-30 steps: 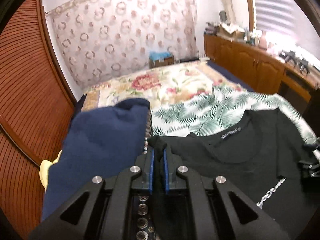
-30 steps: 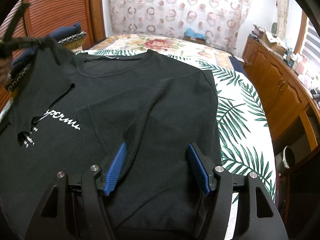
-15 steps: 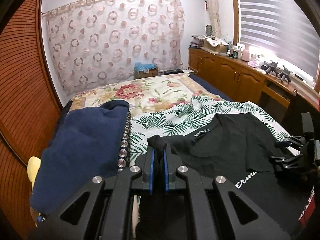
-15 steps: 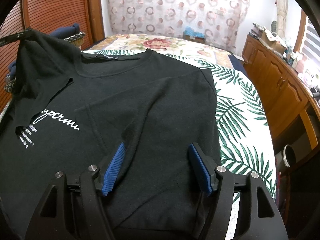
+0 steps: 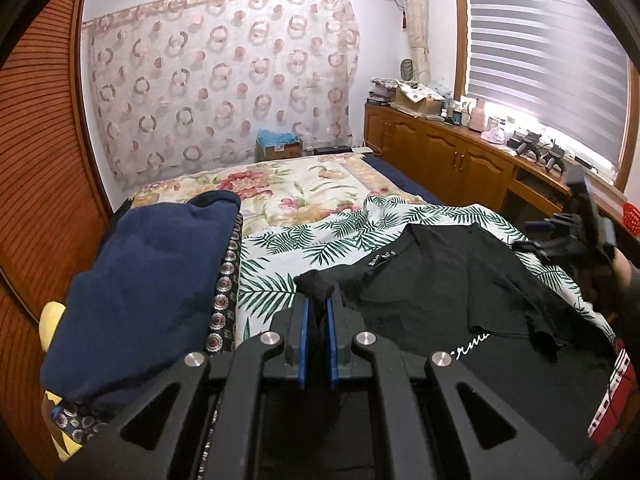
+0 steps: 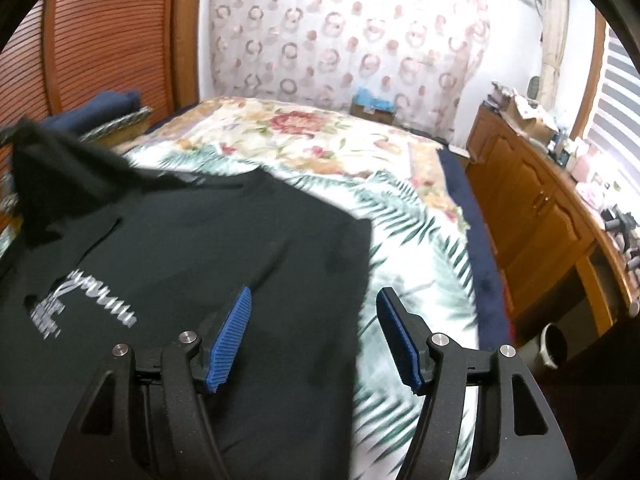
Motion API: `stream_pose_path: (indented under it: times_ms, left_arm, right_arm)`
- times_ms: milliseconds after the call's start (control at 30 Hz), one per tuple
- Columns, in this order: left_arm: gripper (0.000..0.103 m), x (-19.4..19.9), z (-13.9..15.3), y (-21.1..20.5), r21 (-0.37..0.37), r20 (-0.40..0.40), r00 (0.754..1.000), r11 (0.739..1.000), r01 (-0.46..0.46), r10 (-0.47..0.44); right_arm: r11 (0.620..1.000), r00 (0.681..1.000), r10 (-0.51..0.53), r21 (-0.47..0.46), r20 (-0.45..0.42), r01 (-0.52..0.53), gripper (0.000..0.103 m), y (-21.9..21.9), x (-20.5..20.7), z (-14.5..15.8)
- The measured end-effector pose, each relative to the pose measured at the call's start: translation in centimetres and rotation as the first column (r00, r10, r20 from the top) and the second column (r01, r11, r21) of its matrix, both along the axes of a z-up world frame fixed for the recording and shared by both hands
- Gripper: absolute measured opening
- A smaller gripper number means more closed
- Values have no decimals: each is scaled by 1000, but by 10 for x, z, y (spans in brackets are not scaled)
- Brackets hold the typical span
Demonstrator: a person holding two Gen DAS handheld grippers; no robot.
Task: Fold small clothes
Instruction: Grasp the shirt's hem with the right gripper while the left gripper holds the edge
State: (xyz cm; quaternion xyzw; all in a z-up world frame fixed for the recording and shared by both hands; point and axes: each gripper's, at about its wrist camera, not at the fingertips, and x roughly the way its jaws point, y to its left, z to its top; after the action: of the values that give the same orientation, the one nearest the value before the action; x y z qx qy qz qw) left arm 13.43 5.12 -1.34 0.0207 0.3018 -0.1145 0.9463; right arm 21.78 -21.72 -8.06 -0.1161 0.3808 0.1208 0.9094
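Left gripper: jaws closed to a narrow slit, blue pads clamping a bunched nub of black fabric. The nub protrudes just past the fingertips, toward 12 o'clock in the left wrist view.
Left gripper pose: fingers point roughly level along the bed toward the curtained wall. The pinched fabric is raised above the rest of the garment.
Right gripper: jaws spread wide, blue ribbed pads well apart, nothing held between them.
Right gripper pose: tilted down over the bed. The left pad is above black cloth, the right pad above the leaf-print cover. Whether either pad touches the surface cannot be told. In the left wrist view the unit appears blurred at 3 o'clock.
Black T-shirt: lies on the leaf-print sheet. One corner is lifted by the left gripper; the neckline label faces 12 o'clock. White script lettering shows at 4 o'clock in the left wrist view and at 8 o'clock in the right wrist view.
T-shirt edge, right wrist view: the right-hand border runs between the two pads. The raised corner is at 10 o'clock, blurred.
Navy fabric pile: at 9 o'clock of the left gripper, beside a patterned trim strip.
Floral bedspread: beyond the leaf-print sheet, toward 12 o'clock.
Wooden cabinets: at 2 o'clock, below the blinds.
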Motion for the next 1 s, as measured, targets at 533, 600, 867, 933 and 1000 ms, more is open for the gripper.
stream_pose_path:
  times_ms: [533, 600, 867, 933, 1000]
  left_arm:
    - [6, 8, -16, -9, -43, -21, 998, 998, 51, -52]
    - [6, 9, -16, -11, -43, -19, 998, 997, 59, -60]
    - [6, 4, -17, -4, -88, -9, 998, 994, 61, -62]
    - [6, 0, -17, -2, -93, -8, 998, 994, 57, -58]
    - [6, -9, -14, -1, -89, 0, 998, 994, 56, -57]
  right_arm:
    - [995, 988, -48, 81, -149, 60, 55, -24, 101, -45]
    - [995, 989, -34, 85, -145, 47, 51, -22, 100, -45]
    - [996, 995, 36, 85, -89, -29, 4, -3, 94, -41]
    - [995, 997, 34, 94, -63, -28, 3, -2, 89, -35]
    - [994, 999, 39, 104, -19, -37, 3, 1, 79, -24]
